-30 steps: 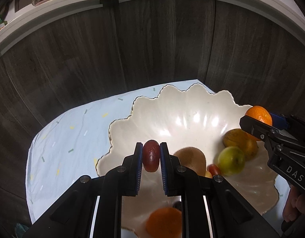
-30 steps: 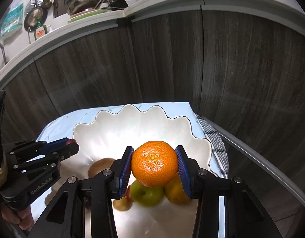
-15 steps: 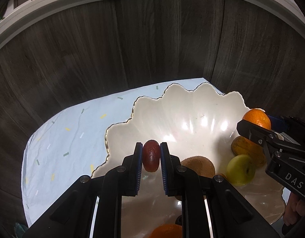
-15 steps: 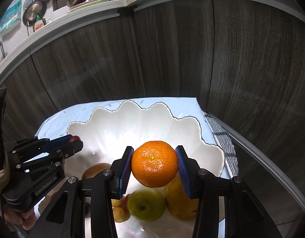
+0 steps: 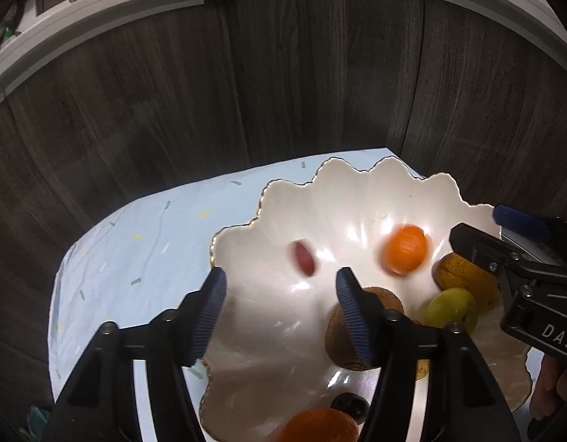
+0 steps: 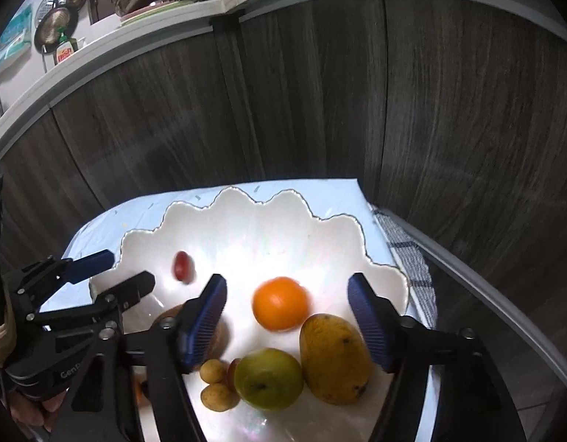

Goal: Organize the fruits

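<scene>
Jaws on both grippers are opening, with nothing pressed between the pads. Left gripper [image 5: 280,287] hangs over the bowl's [image 5: 361,191] 8 o'clock rim, and the small red fruit [image 5: 304,258], blurred, sits clear of its fingers just ahead, toward 12 o'clock over the bowl's bare inner wall. Right gripper [image 6: 287,309] hangs over the bowl's middle; the orange [image 6: 280,302], also blurred, lies between its spread pads but touches neither.

Open room in the bowl is its far half, from 10 to 2 o'clock, bare up to the scalloped rim. Its near half is crowded: a mango [image 6: 333,359] at 5 o'clock of the orange, a green apple [image 6: 267,377] at 6 o'clock touching the mango, 2 small tan fruits [image 6: 214,383] beside the apple, and a kiwi [image 5: 338,331] partly behind the left gripper's right finger. Another orange [image 5: 316,425] and a dark fruit [image 5: 348,403] lie at the near rim.

Beyond the rim, a pale cloth [image 5: 136,258] runs to a dark wood panel [image 5: 283,92] close behind; a checked towel [image 6: 412,261] lies at 3 o'clock.
</scene>
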Motion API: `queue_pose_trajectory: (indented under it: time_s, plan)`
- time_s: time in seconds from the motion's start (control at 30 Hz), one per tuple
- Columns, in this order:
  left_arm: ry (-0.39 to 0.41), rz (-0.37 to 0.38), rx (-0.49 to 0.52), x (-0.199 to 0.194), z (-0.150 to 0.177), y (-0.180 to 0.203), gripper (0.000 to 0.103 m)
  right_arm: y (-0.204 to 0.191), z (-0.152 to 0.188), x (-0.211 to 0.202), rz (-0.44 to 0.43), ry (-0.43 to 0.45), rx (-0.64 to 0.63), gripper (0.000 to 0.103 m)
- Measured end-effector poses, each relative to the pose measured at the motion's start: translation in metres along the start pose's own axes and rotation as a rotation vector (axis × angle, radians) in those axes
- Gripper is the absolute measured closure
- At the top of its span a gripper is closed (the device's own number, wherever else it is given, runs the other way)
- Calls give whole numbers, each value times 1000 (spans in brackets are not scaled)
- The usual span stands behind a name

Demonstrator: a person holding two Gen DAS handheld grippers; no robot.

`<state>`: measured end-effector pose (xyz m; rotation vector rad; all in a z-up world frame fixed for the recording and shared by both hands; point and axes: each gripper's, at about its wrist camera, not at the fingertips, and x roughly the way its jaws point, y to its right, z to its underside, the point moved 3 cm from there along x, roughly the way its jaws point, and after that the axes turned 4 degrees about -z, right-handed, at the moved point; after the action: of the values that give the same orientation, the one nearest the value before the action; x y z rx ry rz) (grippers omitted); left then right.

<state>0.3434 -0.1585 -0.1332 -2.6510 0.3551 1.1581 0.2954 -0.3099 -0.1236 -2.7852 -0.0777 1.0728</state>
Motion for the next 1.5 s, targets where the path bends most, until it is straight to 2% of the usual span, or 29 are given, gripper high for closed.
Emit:
queue_pose_trajectory:
  time_s: [0.1,0.23,0.5,0.73,0.87,1.5]
  plan:
    - [3,-5,-6,-6,1,-2,37,0,0,-7,11,15,7,26]
    - [18,-25,-18,-19,3,-7,24,-1,1,-18,19,27,12,23]
    - [55,-46,-35,-57,8,-15,21,-14,5,-49,24,44,7,19]
    - [78,-78,-52,-93,20,-23,12,-27,14,-80,37,59,-4,17]
    - [85,-86,-64,-114,28,-27,10,-37,20,-102,42,77,-15,13]
    - [95,-120,-110,-191,83,-46,7,-71,60,-166,5,96,-18,13]
